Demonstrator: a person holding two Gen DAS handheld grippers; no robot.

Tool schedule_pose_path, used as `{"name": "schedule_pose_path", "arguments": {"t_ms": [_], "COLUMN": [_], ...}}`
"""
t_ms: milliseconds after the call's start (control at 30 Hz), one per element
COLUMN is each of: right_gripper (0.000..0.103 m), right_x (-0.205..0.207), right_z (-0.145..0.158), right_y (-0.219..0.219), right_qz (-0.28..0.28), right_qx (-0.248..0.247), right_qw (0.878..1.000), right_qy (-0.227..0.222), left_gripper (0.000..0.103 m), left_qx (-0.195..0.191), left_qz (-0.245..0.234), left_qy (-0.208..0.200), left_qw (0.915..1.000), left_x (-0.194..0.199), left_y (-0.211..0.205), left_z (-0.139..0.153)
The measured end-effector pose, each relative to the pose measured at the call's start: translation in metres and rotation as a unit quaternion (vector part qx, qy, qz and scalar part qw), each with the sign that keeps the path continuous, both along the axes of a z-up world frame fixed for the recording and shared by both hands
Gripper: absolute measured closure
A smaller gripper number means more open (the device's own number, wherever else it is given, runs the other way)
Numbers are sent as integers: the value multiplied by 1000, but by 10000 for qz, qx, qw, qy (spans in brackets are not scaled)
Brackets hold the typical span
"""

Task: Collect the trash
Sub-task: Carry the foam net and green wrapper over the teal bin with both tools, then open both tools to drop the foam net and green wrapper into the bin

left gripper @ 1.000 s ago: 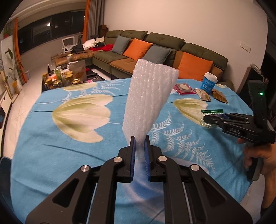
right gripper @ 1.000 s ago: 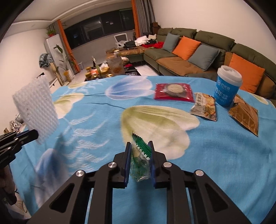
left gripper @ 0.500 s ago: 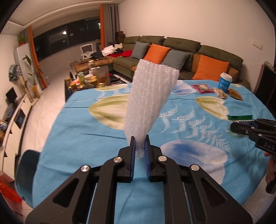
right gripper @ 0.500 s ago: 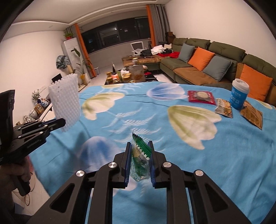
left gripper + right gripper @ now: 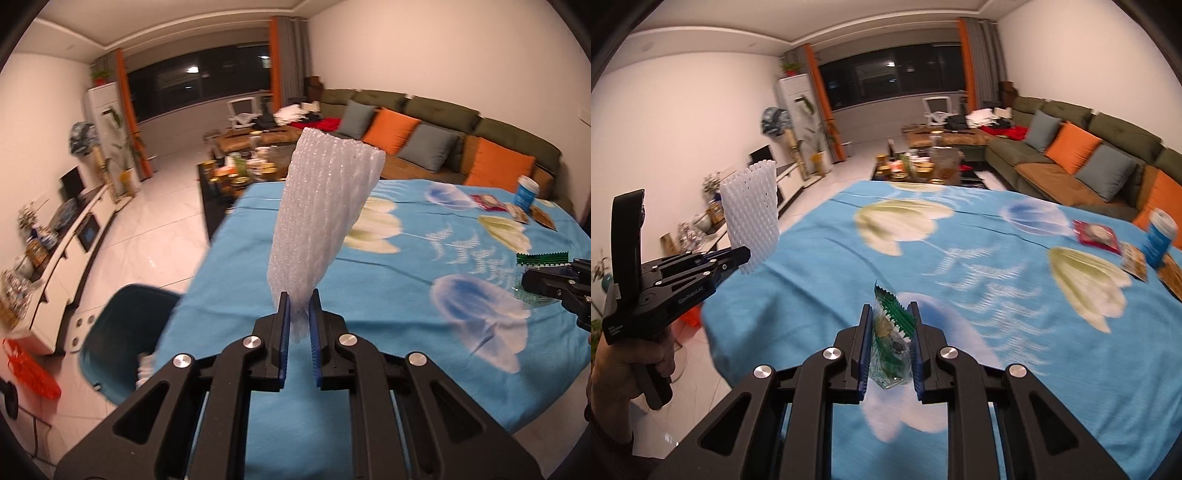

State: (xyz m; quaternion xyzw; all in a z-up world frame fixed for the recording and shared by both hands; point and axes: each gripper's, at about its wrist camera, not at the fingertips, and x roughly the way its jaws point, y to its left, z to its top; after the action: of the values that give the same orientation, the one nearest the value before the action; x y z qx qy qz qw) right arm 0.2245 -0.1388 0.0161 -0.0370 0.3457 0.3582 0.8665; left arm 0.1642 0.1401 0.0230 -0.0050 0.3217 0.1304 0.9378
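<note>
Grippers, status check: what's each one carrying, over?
Left gripper shut on white foam net. Right gripper shut on green wrapper. Nothing in the way.

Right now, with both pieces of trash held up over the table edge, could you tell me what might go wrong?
The white foam net is pinched only at its bottom tip by the left gripper, so it may slip free. The green wrapper in the right gripper could also slide out. Either might miss the teal bin.

left gripper (image 5: pixel 740 258) side: small white lettering is seen, blurred, not legible.
blue cup (image 5: pixel 1161 238): white print is seen, too blurred to be read.
snack packets (image 5: pixel 1097 235): no txt can be made out.
</note>
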Motion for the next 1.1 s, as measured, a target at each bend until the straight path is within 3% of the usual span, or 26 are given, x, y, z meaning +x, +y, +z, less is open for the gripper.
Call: {"name": "schedule_pose_path", "arguments": {"t_ms": [300,633,833,1100], "right_gripper": [86,86,86,86], "right_x": [-11,-14,-13,-14], "right_z": [14,22,15,-6], "right_y": [90,217,286,356], "right_qz": [894,1972,2440,2787], "right_qx": [17,-93,-330,-762], "right_qw": [9960,9803,9692,9571], "right_qy": [-67,42,111,228], "left_gripper": [93,93,93,93], "left_qx": [-120,-358,-559,-853], "left_qz": [913,1701,1960,2014], "left_qy": [6,107,265,482], "left_qw": [9957,9847,9786,9746], "left_x": [-53,-96,-105,-86], "left_y": [82,169,208,239], "left_z": [-4,-20,-41,-76]}}
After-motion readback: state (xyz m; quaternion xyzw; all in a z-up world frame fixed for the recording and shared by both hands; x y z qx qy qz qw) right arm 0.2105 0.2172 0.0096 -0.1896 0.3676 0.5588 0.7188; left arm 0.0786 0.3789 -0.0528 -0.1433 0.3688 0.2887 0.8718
